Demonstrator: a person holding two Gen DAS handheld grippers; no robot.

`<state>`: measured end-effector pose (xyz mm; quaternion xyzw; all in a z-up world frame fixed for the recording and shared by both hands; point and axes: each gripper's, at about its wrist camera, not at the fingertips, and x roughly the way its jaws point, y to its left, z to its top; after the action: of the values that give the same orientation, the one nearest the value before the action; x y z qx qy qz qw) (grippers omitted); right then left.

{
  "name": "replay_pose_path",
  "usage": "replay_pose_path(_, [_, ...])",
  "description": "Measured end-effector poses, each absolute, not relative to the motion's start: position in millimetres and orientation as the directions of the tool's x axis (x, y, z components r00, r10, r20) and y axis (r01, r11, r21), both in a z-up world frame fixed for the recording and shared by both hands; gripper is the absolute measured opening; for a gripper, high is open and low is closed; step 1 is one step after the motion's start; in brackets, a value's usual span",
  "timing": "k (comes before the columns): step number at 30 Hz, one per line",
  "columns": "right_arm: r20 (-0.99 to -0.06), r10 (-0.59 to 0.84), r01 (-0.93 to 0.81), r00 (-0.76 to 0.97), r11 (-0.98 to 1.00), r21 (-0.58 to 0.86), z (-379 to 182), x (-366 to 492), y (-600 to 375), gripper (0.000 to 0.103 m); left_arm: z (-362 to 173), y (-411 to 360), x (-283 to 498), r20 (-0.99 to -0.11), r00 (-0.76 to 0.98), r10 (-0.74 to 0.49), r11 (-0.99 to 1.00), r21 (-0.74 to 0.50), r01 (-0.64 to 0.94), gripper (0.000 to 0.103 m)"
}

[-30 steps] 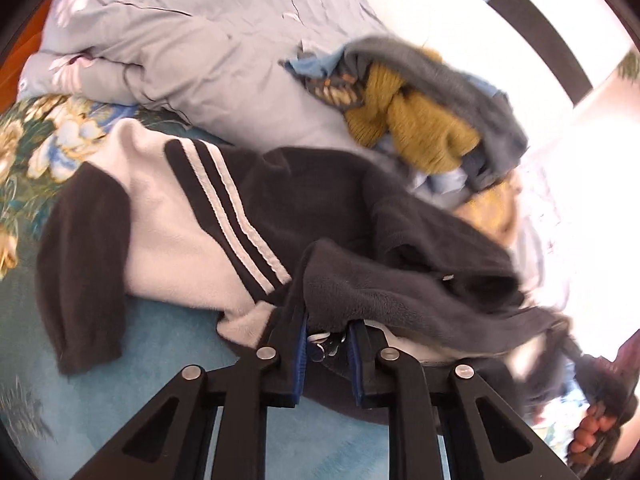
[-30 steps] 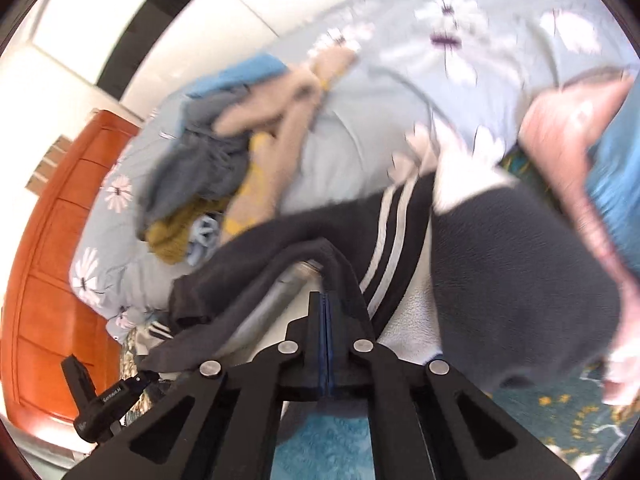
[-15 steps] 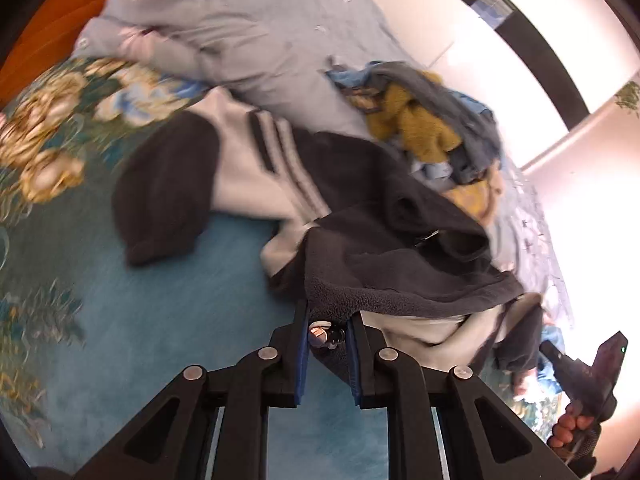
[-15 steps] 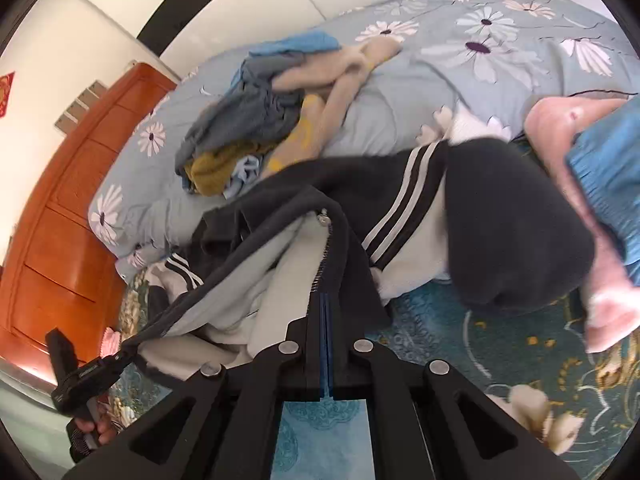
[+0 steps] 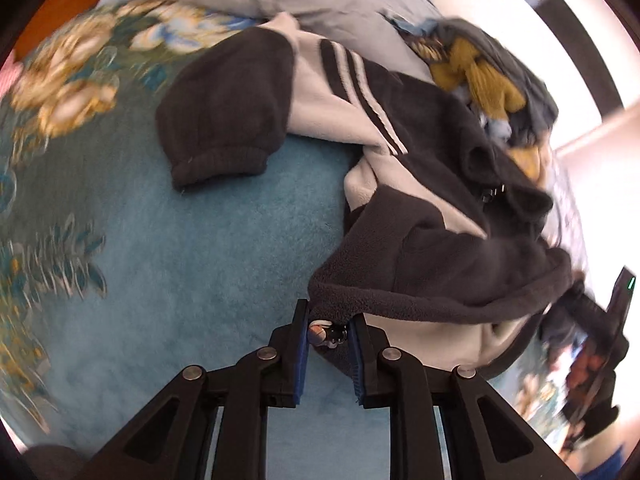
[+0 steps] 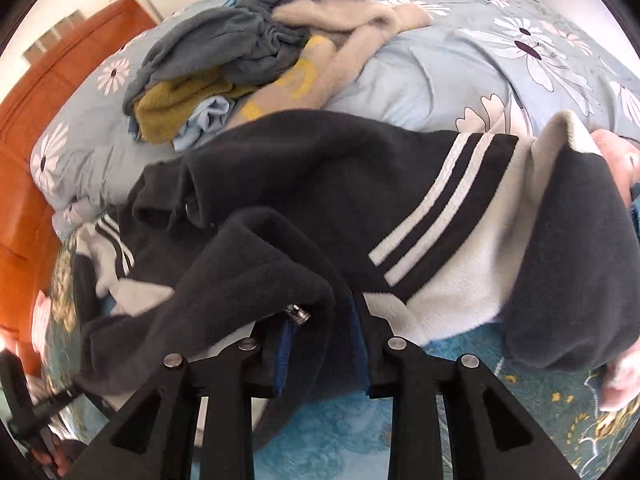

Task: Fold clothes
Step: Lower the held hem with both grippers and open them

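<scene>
Spreading the dark fleece jacket [image 5: 440, 240] on the bed [image 5: 200, 280] — left tongs [image 5: 328, 332] clamped on its zipper hem, right tongs [image 6: 322, 320] apart around the fleece — flattening next.

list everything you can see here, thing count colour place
fleece jacket: 1, dark grey and cream with white stripes, spread on the blanket, hem corners at both claws
blanket: 1, teal with gold flowers, under the jacket
duvet: 1, pale blue with daisies, behind the jacket
clothes pile: 1 heap, grey, mustard, beige, blue, on the duvet
headboard: 1, orange wood, left edge of the right wrist view
pink cloth: 1, pink, right edge of the right wrist view, beside the sleeve
left claw: 1, black with blue pads, shut on the jacket hem by the zip end
right claw: 1, black with blue pads, spread apart with hem fabric lying loose between the fingers
</scene>
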<state>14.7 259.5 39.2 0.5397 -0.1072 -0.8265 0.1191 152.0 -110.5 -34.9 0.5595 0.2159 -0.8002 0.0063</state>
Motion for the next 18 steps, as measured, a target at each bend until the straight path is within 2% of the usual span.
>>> replay_pose_path(3, [-0.853,-0.333,0.047,-0.402,-0.938,0.344,50.0,16.8,256.2,0.009,-33.8,-95.5,144.8,-0.929,-0.343,0.140,-0.971,-0.196,0.134,0.033])
replay_pose_path(5, [-0.846,-0.345,0.036,-0.406,-0.931,0.362,61.6,23.4,253.9,0.007,-34.3,-83.3,140.5,-0.941,-0.332,0.059,-0.995,-0.082,0.055,0.044])
replay_pose_path(8, [-0.832,-0.359,0.047,-0.423,-0.925,0.376,85.1,40.2,255.9,0.006,-33.5,-71.1,139.2,-0.936,-0.351,-0.022,-0.999,0.035,-0.029,0.044])
replay_pose_path(11, [-0.814,-0.366,0.077,-0.452,-0.925,0.373,112.1,61.7,263.8,0.006,-25.4,-72.9,142.7,-0.920,-0.392,-0.005,-1.000,0.012,-0.014,0.043])
replay_pose_path(12, [-0.813,-0.361,0.084,-0.458,-0.928,0.364,119.6,68.9,267.0,0.006,-22.6,-73.7,143.9,-0.914,-0.406,0.001,-1.000,0.002,-0.008,0.039])
replay_pose_path(13, [-0.812,-0.355,0.089,-0.464,-0.930,0.356,126.5,75.4,270.2,0.006,-19.4,-75.3,146.2,-0.909,-0.417,0.015,-1.000,-0.020,0.006,0.020])
replay_pose_path(14, [-0.809,-0.351,0.089,-0.470,-0.932,0.352,133.0,81.3,273.9,0.006,-15.7,-77.8,148.9,-0.905,-0.424,0.032,-0.998,-0.050,0.030,0.016])
replay_pose_path(18, [-0.790,-0.347,0.070,-0.505,-0.929,0.363,155.8,113.0,298.4,0.005,9.4,-91.4,173.4,-0.878,-0.458,0.138,-0.973,-0.206,0.102,0.015])
